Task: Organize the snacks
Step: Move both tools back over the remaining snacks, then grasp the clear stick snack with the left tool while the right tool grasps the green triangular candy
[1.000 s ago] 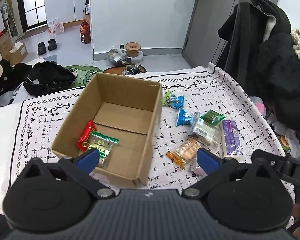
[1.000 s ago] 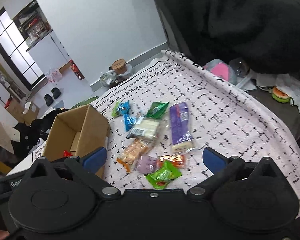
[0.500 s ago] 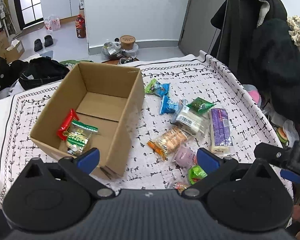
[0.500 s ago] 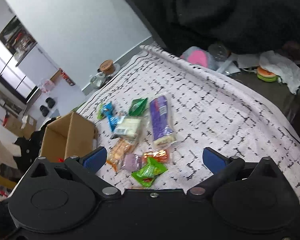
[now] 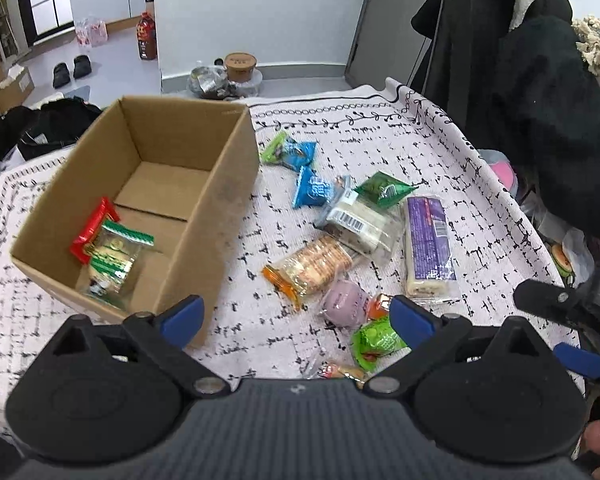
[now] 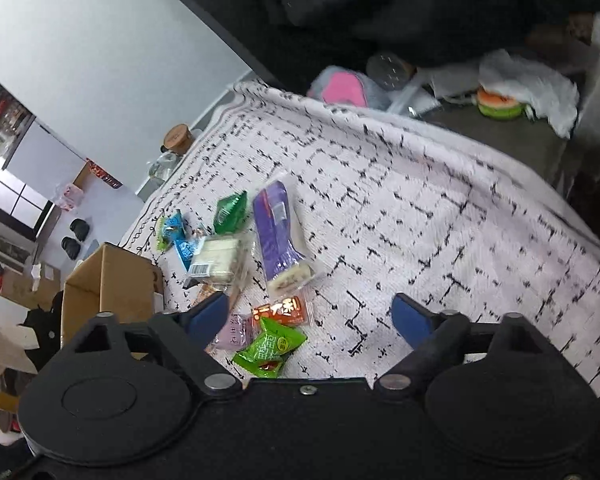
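Corrugated cardboard box [image 5: 148, 184], crinkly foil packets beside it on woven cloth [image 5: 380, 128]; both tongs [image 5: 296, 320] [image 6: 312, 316] spread, empty.

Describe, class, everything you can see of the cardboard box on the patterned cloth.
The cardboard box is plain brown corrugated card, rectangular, open-topped, standing upright on the patterned cloth, left of the loose snacks. Its floor shows a seam between two bottom flaps. Inside, at the near end, lie a red packet and, partly over it, a clear packet with green trim. The rest of the floor is bare. Neither gripper touches it.
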`<state>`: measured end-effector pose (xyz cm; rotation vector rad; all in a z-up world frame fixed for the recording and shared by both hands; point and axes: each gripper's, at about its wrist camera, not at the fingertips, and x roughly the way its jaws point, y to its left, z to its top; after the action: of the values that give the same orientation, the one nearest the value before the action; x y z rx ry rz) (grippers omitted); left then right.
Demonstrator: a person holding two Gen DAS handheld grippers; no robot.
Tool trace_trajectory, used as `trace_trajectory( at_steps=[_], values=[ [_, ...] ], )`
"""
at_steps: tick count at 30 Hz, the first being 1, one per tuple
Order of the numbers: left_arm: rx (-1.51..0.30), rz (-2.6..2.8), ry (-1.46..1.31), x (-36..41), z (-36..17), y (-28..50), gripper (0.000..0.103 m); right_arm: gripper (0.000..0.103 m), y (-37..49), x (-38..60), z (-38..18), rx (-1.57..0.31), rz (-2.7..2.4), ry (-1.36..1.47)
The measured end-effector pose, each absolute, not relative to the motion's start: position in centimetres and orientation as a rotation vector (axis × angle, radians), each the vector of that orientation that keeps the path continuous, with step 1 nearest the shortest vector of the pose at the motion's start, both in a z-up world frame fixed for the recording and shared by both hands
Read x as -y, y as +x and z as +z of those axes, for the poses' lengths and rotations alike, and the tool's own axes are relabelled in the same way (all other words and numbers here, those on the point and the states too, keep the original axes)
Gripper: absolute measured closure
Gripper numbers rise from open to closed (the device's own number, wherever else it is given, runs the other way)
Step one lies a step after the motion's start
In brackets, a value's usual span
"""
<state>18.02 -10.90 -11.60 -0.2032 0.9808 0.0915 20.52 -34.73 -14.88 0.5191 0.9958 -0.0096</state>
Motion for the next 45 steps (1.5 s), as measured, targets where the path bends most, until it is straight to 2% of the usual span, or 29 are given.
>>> trace_trajectory(
  at_steps=[10,19,26,27,28,30,33,43,45],
  values=[
    [-1.072,0.082,-0.278,11.1,-15.3,19.0,0.031,0.031,21.3,33.3,-17.2,-1.079,-0.001,0.538],
    [-1.15,0.085,-0.347,11.8,-18.1,18.4,0.033,0.042,21.3,32.8,-18.7,-1.128,0.004,0.545],
    [-1.167,0.103,-0.417,12.1,-19.7,18.3,0.043,0.048,21.4,32.2,-19.7,-1.158,0.007,0.578],
    [-1.162,0.103,-0.421,12.2,-19.8,18.3,0.049,0.049,21.4,32.0,-19.8,-1.161,0.013,0.586],
    [-1.156,0.099,-0.43,12.1,-19.8,18.3,0.063,0.049,21.5,31.9,-20.0,-1.163,0.017,0.596],
    [-1.141,0.097,-0.467,11.6,-19.7,18.1,0.075,0.051,21.6,31.6,-20.3,-1.165,0.02,0.612],
    [-1.127,0.093,-0.474,11.1,-19.5,18.1,0.087,0.051,21.9,31.0,-20.5,-1.167,0.024,0.621],
    [-1.119,0.108,-0.466,9.1,-19.5,18.7,0.087,0.053,23.5,29.0,-21.7,-1.183,0.0,0.59],
    [-1.122,0.107,-0.466,8.8,-19.5,18.8,0.087,0.057,23.9,28.6,-21.9,-1.182,-0.011,0.584]
  ],
)
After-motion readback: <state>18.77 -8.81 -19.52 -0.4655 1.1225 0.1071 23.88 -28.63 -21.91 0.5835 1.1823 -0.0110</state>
